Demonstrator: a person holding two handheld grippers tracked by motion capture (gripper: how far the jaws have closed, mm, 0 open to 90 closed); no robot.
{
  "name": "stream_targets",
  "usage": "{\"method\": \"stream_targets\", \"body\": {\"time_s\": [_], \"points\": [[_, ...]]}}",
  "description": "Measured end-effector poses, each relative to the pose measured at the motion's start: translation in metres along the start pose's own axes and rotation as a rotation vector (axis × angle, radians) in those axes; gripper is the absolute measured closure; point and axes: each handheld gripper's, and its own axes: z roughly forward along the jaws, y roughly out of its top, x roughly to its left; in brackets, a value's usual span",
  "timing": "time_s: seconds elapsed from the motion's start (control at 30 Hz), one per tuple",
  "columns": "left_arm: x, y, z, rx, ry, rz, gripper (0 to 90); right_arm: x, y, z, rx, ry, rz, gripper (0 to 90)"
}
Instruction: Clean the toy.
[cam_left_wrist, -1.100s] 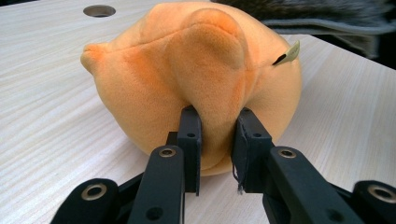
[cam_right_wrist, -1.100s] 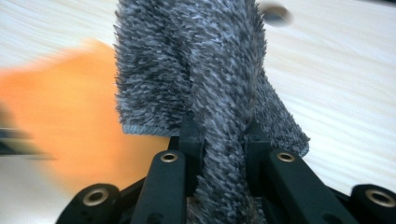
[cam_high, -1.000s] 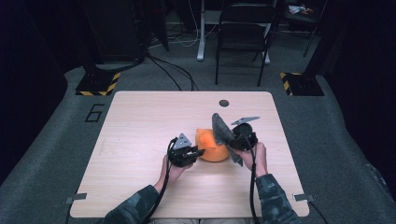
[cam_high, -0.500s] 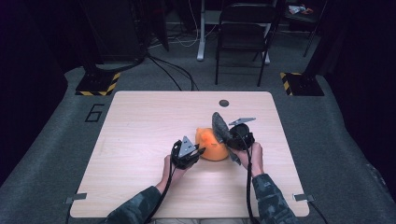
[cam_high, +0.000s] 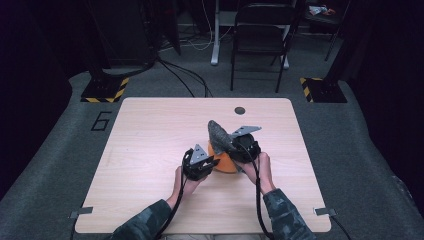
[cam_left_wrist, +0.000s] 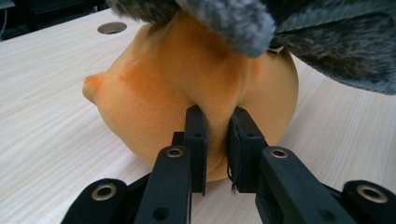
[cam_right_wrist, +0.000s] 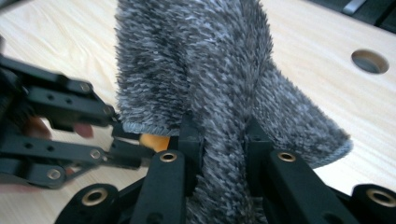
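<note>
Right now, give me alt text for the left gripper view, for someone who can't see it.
The left gripper pinches a fold of an orange plush toy lying on a pale wooden table, its two black jaws rising from the bottom edge. A grey furry cloth hangs over the toy's top, and a round hole shows in the table behind.

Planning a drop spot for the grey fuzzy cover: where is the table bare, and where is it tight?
The light wooden table is bare across its left half and along the far edge around the round cable hole. The right edge strip is free too. It is crowded at centre right, where both tools grip the orange plush toy and the grey fuzzy cover.
</note>
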Motion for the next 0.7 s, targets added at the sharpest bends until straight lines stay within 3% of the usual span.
{"method": "stream_targets", "body": {"time_s": [0.17, 0.27, 0.3, 0.47, 0.53, 0.57, 0.6, 0.67, 0.7], "points": [[0.001, -0.001, 0.001, -0.005, -0.007, -0.007, 79.0, -0.006, -0.003, 0.0, 0.016, -0.019, -0.018, 74.8], [0.004, -0.002, 0.0, 0.003, -0.009, -0.012, 78.3, -0.016, -0.008, 0.001, 0.039, -0.032, 0.006, 74.8], [0.005, -0.003, 0.0, -0.006, -0.008, -0.018, 78.2, -0.024, -0.013, 0.003, 0.049, -0.024, 0.044, 74.8], [0.006, -0.002, 0.001, 0.001, -0.02, -0.019, 78.0, -0.043, -0.025, 0.008, 0.103, -0.071, 0.086, 74.5], [0.007, -0.003, 0.001, -0.003, -0.024, -0.025, 78.0, -0.055, -0.033, 0.011, 0.123, -0.067, 0.133, 74.4], [0.007, -0.003, 0.001, -0.003, -0.024, -0.025, 77.9, -0.055, -0.033, 0.011, 0.123, -0.067, 0.133, 74.4], [0.007, -0.003, 0.001, -0.007, -0.019, -0.025, 77.9, -0.067, -0.041, 0.015, 0.15, -0.069, 0.163, 74.3], [0.008, -0.004, 0.001, -0.007, -0.021, -0.039, 77.9, -0.071, -0.044, 0.018, 0.169, -0.075, 0.177, 74.3], [0.01, -0.004, 0.0, -0.007, -0.027, -0.048, 77.9, -0.077, -0.054, 0.027, 0.208, -0.079, 0.211, 74.3]]}}
